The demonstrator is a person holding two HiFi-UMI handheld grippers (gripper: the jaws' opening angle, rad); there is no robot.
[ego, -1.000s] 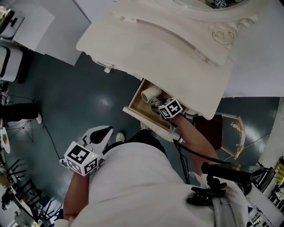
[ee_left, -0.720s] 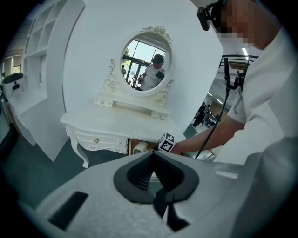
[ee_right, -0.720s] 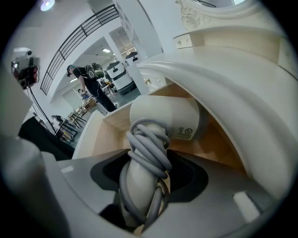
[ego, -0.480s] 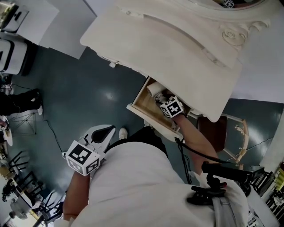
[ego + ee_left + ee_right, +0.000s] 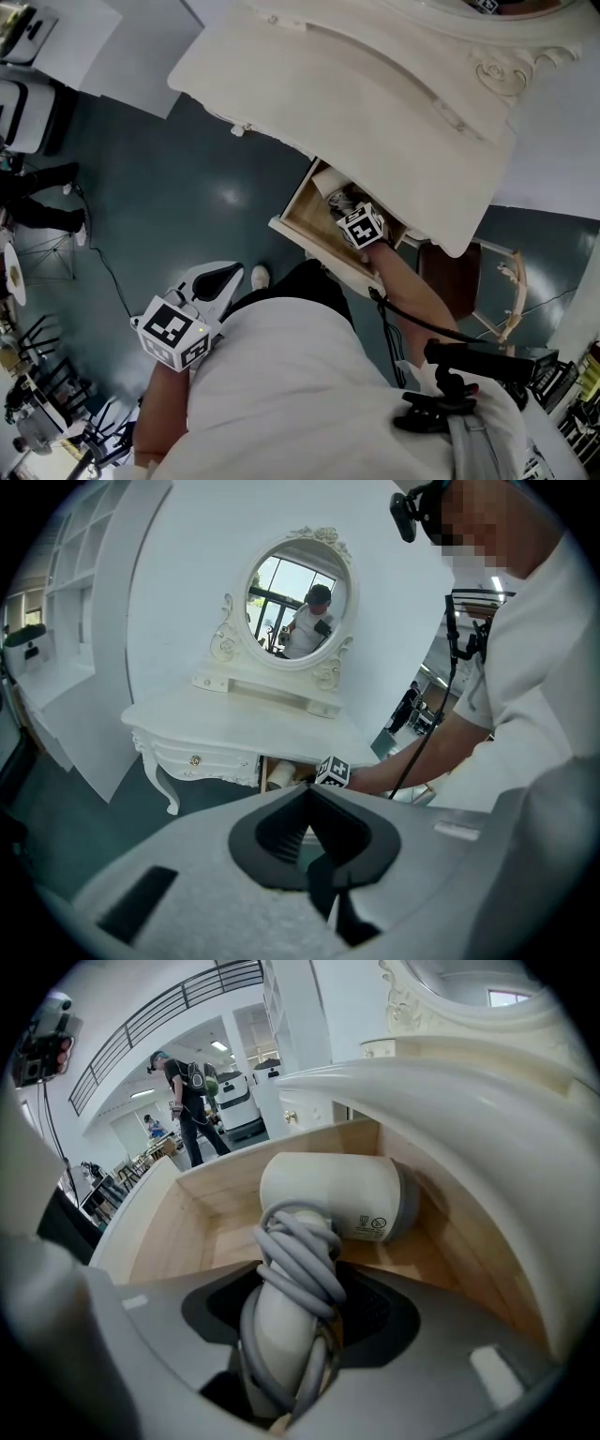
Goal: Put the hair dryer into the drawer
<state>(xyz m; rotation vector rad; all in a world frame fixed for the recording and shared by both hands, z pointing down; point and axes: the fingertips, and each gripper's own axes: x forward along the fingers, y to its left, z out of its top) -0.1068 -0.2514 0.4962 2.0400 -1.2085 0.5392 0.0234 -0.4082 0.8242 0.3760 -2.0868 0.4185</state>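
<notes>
Right gripper view: the right gripper [image 5: 298, 1321] stands wide, its jaws clamped on the handle of the hair dryer [image 5: 330, 1199], round which the grey cord [image 5: 302, 1252] is wound. The dryer's head lies at 12 o'clock from the jaws, inside the wooden drawer [image 5: 178, 1227] and low over its floor. Whether it rests on the boards cannot be told.

Change noted: against the head views of the past second, the right gripper sits lower and further inside the drawer, at 1 o'clock from frame centre, and its marker cube [image 5: 361, 227] is turned. Less of the dryer's head shows, as it is now tucked under the edge of the dressing table [image 5: 356, 84]. Jaw spread is unchanged, so no release has begun.

Left gripper [image 5: 217, 281], at 8 o'clock from frame centre beside the person's hip, holds the same station. Its tips meet with nothing between them.

Assessment: the dryer is within the drawer but not yet let go. Remaining, in my judgement: set it down, open the jaws, withdraw clear of the cord, and close the drawer.
</notes>
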